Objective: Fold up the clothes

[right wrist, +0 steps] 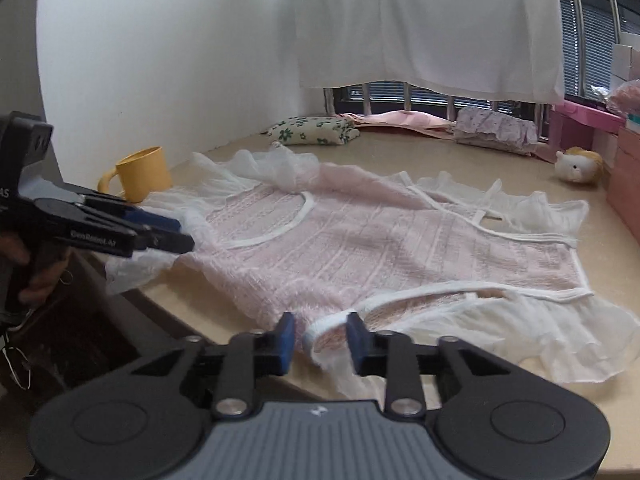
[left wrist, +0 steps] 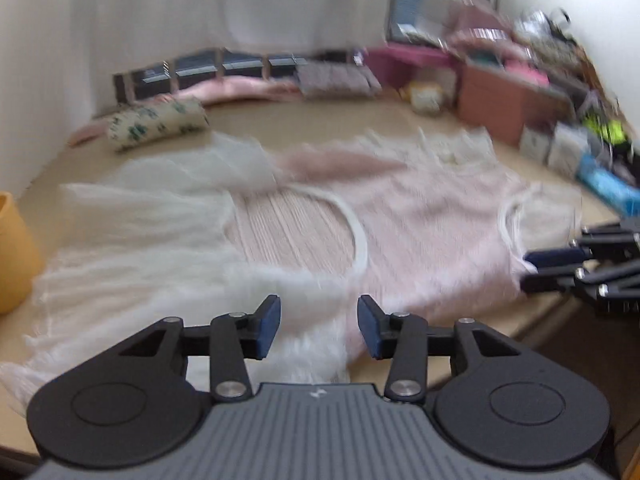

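Observation:
A pink knitted garment with white trim and sheer white ruffles lies spread flat on a beige table. It also shows in the left wrist view, blurred. My left gripper is open over the white ruffle at the garment's near left edge; it shows from the side in the right wrist view. My right gripper is open, its jaws on either side of the white-trimmed armhole edge at the table's front. It appears at the right edge of the left wrist view.
A yellow mug stands at the table's left. A floral folded cloth, pink and patterned folded clothes lie at the back. A plush toy and pink boxes are at the right. A white curtain hangs behind.

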{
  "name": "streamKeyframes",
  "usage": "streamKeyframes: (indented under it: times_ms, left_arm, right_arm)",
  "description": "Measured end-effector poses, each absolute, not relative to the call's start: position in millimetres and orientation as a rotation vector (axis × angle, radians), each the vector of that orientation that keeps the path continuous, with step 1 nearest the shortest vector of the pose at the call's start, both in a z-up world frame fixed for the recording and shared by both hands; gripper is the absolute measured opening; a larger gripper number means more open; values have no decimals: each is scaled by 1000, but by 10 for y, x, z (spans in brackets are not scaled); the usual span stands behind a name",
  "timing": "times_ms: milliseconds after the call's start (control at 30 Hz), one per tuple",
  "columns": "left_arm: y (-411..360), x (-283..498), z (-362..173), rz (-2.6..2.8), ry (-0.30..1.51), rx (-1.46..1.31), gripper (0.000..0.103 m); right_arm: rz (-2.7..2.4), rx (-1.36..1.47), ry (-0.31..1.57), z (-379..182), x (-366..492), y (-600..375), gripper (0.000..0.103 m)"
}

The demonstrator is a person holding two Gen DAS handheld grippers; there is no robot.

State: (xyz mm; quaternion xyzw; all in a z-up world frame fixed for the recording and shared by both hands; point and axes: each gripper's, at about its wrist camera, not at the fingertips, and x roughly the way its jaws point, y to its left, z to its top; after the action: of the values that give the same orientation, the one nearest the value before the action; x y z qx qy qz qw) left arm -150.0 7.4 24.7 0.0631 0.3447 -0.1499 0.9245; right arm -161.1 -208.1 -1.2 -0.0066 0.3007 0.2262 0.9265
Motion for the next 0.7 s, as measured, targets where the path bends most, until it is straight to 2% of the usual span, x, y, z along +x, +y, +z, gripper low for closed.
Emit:
streamKeyframes:
  times_ms: [67, 133, 200, 267, 367, 433, 467, 533, 567, 633, 700]
  left_arm:
    - [131, -1532, 187, -310, 699, 151, 58]
    - [208, -1543, 171, -328, 710, 154, 69]
    - [271, -1568, 208, -330, 732, 144, 71]
    - [262, -1638, 311, -343, 700, 111, 70]
    - [131, -1721, 438, -385, 618, 47, 70]
    - [-64, -1658, 381, -419, 639, 47, 69]
    - [-151, -1599, 321, -407, 684, 84, 57]
    - [-138, -1545, 353, -395, 718, 123, 46]
    - [-75, -1517, 428, -403, 717, 111, 46]
    - [119, -1326, 745, -413, 670, 6, 46]
    - [178, -940, 1029, -409, 648, -38, 49]
  right_arm:
    - [459, -22, 618, -50, -1653, -2110, 6]
    - [455, -25, 655, -21, -1696, -2160, 5]
    - [448, -32, 691, 76, -1736, -2224, 6]
    - [436, -30, 675, 186, -1788, -2252, 17]
    - [440, 2, 595, 274, -1789, -2181, 17]
    - [439, 42, 586, 202, -1672, -2076, 14]
    - [431, 34, 629, 127, -1584, -2012, 13]
    - [406, -3, 673, 56, -1517, -1938, 9]
    - [410, -10, 659, 111, -1538, -1963, 14]
    - [434, 5, 634, 330, -1472, -2079, 15]
    - [427, 4, 596, 608, -1272, -2179, 23]
